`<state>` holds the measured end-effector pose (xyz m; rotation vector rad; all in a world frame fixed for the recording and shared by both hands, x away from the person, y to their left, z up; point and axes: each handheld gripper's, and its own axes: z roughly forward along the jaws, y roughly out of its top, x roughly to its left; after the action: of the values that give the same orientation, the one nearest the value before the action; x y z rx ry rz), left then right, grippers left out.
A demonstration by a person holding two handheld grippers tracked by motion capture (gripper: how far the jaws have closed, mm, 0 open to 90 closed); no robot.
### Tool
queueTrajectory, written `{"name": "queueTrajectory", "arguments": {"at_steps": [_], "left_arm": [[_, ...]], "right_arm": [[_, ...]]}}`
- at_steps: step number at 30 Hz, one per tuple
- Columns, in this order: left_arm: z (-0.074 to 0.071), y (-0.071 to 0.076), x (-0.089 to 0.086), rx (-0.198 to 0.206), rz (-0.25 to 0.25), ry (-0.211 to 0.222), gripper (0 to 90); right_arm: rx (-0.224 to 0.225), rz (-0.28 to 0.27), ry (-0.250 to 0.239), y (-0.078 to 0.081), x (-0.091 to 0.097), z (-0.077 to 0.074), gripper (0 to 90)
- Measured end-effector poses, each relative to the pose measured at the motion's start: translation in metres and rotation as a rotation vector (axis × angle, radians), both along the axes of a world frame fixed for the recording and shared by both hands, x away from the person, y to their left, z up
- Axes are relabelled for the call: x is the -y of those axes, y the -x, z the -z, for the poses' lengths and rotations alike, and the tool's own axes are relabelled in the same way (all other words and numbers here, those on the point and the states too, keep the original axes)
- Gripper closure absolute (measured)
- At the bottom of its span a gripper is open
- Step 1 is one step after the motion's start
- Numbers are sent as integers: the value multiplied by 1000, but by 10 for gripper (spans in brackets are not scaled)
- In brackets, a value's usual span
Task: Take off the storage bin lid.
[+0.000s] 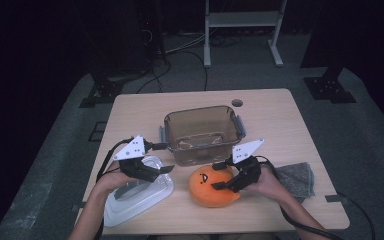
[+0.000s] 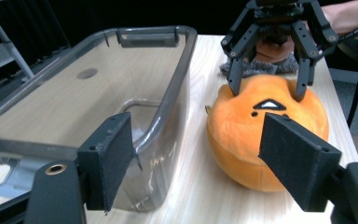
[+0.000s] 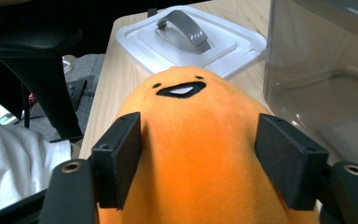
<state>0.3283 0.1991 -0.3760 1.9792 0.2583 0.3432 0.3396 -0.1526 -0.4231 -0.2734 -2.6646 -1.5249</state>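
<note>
With our right gripper (image 1: 222, 175) closed on the orange plush toy (image 1: 211, 187), which lay on the table (image 1: 280, 115) before the empty brown bin (image 1: 202, 131), and our left gripper (image 1: 160, 159) open and empty, placing remained.

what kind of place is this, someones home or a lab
Most likely a lab or recording studio, not a home: a lone wooden table on grey carpet, dark surroundings, loose cables on the floor, and a metal equipment stand behind.
</note>
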Motion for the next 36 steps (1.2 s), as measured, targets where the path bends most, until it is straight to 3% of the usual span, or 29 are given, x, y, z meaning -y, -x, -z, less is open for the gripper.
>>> {"name": "queueTrajectory", "arguments": {"at_steps": [3, 8, 15, 20, 24, 27, 36], "left_arm": [[4, 3, -4, 1, -15, -9, 221], [10, 12, -9, -6, -31, 18, 204], [19, 23, -13, -9, -42, 9, 189], [28, 29, -17, -12, -59, 27, 185], [35, 33, -22, -36, -65, 81, 185], [39, 34, -23, -41, -74, 52, 180], [44, 35, -24, -49, -71, 49, 177]], "right_arm": [[-5, -8, 11, 1, -1, 2, 366], [-1, -20, 36, 5, -4, 5, 443], [1, -24, 54, 9, -6, 7, 564], [10, -14, 62, 13, -7, 7, 654], [19, -11, 74, 16, -8, 4, 704], [20, -11, 65, 16, -7, 0, 733], [2, -1, 39, 14, -2, -4, 755]]}}
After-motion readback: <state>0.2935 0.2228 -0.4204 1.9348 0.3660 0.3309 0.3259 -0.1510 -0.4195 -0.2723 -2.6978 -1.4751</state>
